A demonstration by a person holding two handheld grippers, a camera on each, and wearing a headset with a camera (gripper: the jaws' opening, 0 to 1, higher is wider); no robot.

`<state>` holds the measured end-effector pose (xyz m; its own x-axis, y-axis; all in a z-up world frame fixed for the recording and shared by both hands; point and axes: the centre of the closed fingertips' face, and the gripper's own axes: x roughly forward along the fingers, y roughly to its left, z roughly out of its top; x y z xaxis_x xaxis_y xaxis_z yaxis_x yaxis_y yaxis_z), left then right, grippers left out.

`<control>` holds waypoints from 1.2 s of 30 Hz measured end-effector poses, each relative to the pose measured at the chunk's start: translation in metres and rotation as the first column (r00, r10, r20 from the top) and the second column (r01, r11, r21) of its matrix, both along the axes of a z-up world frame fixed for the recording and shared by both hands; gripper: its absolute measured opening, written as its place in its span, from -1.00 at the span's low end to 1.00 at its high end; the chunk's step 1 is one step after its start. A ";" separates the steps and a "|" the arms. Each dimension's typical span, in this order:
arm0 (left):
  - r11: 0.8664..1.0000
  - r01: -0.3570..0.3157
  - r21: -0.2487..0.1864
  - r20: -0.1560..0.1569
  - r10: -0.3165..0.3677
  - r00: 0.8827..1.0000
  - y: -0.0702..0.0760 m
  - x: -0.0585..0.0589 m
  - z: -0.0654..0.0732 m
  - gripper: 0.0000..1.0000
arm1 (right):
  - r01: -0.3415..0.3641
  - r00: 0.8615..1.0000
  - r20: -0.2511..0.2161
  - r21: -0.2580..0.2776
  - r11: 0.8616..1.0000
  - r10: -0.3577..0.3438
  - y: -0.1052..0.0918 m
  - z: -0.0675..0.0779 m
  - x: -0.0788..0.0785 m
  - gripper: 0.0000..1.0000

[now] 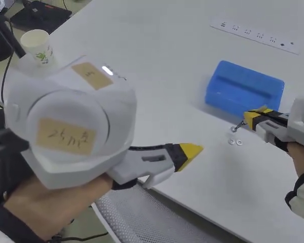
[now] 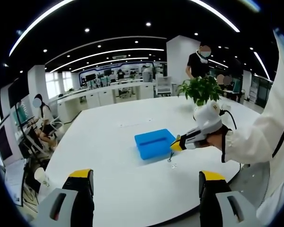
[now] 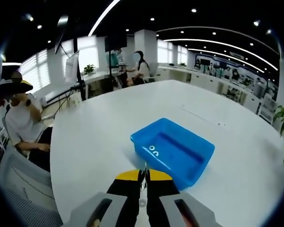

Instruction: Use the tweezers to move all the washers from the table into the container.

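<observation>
A: Any readable text?
B: Barely. Tan tape label (image 1: pixel 66 135) on the housing of the left gripper (image 1: pixel 190 152) is handwritten, looks like "25m" plus a mark, can't confirm. Second tape label (image 1: pixel 92 75) on top is an unreadable scrawl.
A: Anything else?
B: Paper cup (image 1: pixel 38 46) has a green print, illegible. Power strip (image 1: pixel 256 35) markings are too small.

Blue container (image 1: pixel 243 88) holds perhaps two washers (image 3: pixel 154 151); two loose washers (image 1: pixel 235 142) lie just beside it, near tweezers (image 1: pixel 237 126).

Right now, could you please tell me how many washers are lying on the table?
2. One washer and a second washer lie side by side on the table before the blue container, by the tweezers; the right gripper may hide more.
</observation>
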<state>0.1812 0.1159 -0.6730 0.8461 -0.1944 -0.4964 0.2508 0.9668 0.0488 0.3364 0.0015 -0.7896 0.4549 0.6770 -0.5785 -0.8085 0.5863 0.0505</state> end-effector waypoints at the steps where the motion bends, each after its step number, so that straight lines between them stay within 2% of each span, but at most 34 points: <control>1: 1.000 0.001 0.001 0.001 -0.001 1.000 0.000 0.000 0.001 0.88 | 0.008 1.000 -0.004 0.008 1.000 -0.008 -0.001 0.002 0.001 -1.00; 12: 1.000 0.015 0.007 0.018 -0.015 1.000 -0.005 -0.002 0.008 0.88 | 0.023 0.999 0.046 0.015 1.000 -0.024 -0.008 0.035 0.010 -1.00; 18: 1.000 0.019 0.005 0.032 -0.019 0.999 -0.008 -0.003 0.011 0.87 | -0.027 0.992 0.124 -0.022 0.999 0.030 -0.002 0.054 0.011 -1.00; 26: 1.000 0.015 0.006 0.045 -0.015 0.999 -0.007 -0.006 0.014 0.87 | -0.054 0.986 0.157 -0.046 0.998 0.060 -0.002 0.072 0.015 -1.00; 36: 1.000 0.022 0.009 0.056 -0.022 0.998 -0.009 -0.012 0.018 0.86 | -0.052 0.979 0.195 -0.033 0.998 0.058 -0.002 0.098 0.021 -1.00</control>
